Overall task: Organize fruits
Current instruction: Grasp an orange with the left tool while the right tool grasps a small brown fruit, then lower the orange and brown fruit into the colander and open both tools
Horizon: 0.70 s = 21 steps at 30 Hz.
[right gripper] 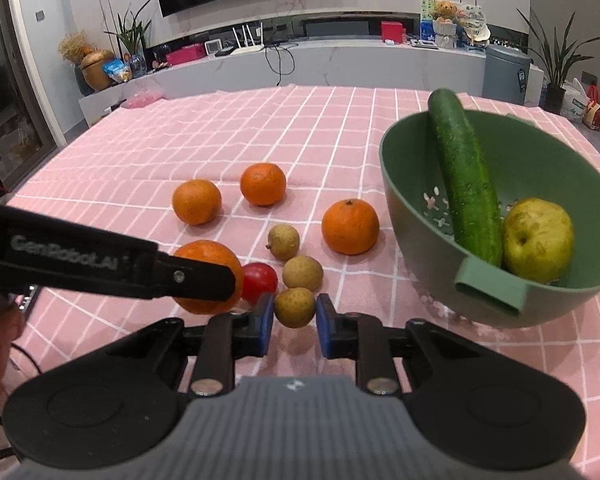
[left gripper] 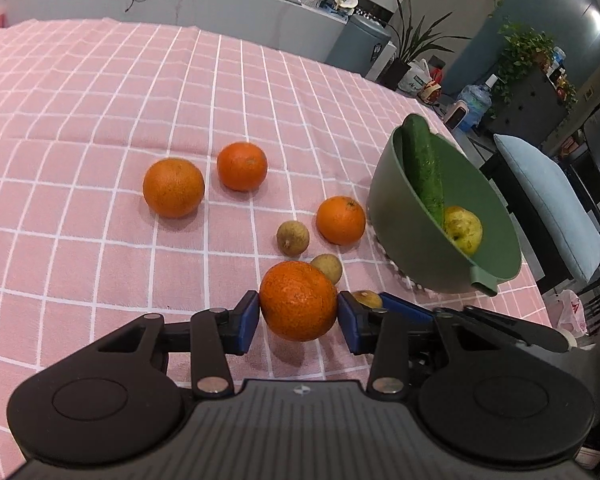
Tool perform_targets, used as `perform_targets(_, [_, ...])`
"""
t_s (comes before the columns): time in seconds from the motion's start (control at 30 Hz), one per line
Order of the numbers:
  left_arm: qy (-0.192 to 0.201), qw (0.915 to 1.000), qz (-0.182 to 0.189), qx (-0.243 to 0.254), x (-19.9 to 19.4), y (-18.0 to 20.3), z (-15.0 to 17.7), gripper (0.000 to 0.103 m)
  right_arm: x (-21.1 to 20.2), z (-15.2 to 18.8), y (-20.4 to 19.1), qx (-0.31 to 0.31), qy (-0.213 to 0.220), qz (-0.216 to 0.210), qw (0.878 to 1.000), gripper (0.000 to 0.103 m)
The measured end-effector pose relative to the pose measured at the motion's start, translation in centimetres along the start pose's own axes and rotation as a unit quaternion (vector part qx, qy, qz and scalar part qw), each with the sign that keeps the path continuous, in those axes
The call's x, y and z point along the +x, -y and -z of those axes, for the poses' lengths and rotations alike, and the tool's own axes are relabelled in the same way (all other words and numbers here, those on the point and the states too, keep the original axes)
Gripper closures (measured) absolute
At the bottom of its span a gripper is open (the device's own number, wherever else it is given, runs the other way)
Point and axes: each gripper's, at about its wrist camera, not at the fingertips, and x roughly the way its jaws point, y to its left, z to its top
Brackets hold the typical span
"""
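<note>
My left gripper (left gripper: 298,312) is shut on an orange (left gripper: 298,300), held just above the pink cloth. My right gripper (right gripper: 295,312) is shut on a small brown longan (right gripper: 295,307). Three more oranges (right gripper: 350,227) lie on the cloth, with two other longans (right gripper: 302,273) and a small red fruit (right gripper: 259,281) near the held ones. A green colander bowl (right gripper: 540,176) at the right holds a cucumber (right gripper: 464,180) and a yellow-green pear (right gripper: 538,240); it also shows in the left wrist view (left gripper: 388,196). The left gripper's arm (right gripper: 100,264) crosses the right wrist view.
A pink checked tablecloth (right gripper: 220,128) covers the table. A blue-cushioned chair (left gripper: 552,200) stands beyond the table's right edge. A long counter (right gripper: 340,60) with clutter and plants runs behind the table.
</note>
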Motion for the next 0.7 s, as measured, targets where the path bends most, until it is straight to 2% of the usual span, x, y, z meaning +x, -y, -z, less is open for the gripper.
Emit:
perform_targets(0.2, [0.024, 0.9997, 0.001, 0.008, -2.2, 1.6, -1.5, 0.055, -3.6, -1.2, 0.0, -0.013, 0.038, 0.013, 0.999, 0.085])
perform_targets(0.37, [0.043, 0.9983, 0.022, 0.031, -3.5, 4.6, -3.4, 0.055, -7.1, -2.8, 1.3, -0.020, 0.078, 0.039, 0.996, 0.085])
perform_targets(0.5, [0.048, 0.9967, 0.045, 0.048, -3.2, 7.3, -4.7, 0.055, -8.9, -3.7, 2.9, -0.022, 0.094, 0.069, 0.993, 0.085])
perform_targets(0.7, [0.041, 0.9938, 0.065, 0.081, -1.5, 11.1, -6.4, 0.055, -10.0, -5.0, 5.7, -0.027, 0.095, 0.108, 0.989, 0.085])
